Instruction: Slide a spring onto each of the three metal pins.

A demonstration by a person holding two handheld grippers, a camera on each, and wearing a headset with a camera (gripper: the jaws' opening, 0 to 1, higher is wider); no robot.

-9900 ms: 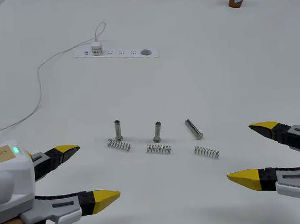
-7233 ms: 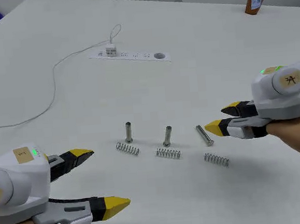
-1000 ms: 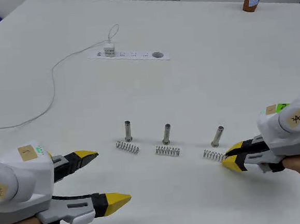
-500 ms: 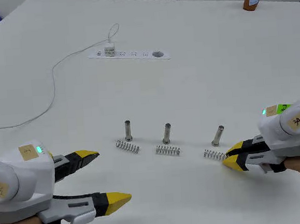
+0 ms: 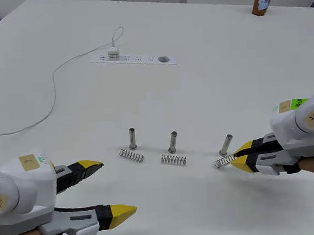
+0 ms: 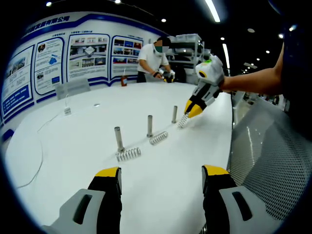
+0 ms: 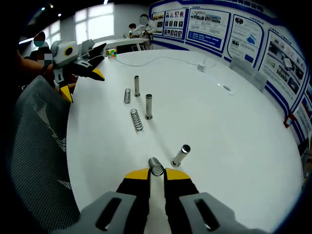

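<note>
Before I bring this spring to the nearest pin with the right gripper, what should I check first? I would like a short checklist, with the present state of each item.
1. Grip: the right gripper is shut on the right spring: ok.
2. Target: the right pin is upright and bare: ok.
3. Height: spring above the pin's top: not ok; it is beside the pin, lower than the top.
4. Spring's free end off the table: cannot tell.
5. The left gripper is open, away from the right pin: ok.

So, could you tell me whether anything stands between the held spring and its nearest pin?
Nothing visible does: the right gripper holds the spring beside the rightmost pin, with only bare table between them.
</note>
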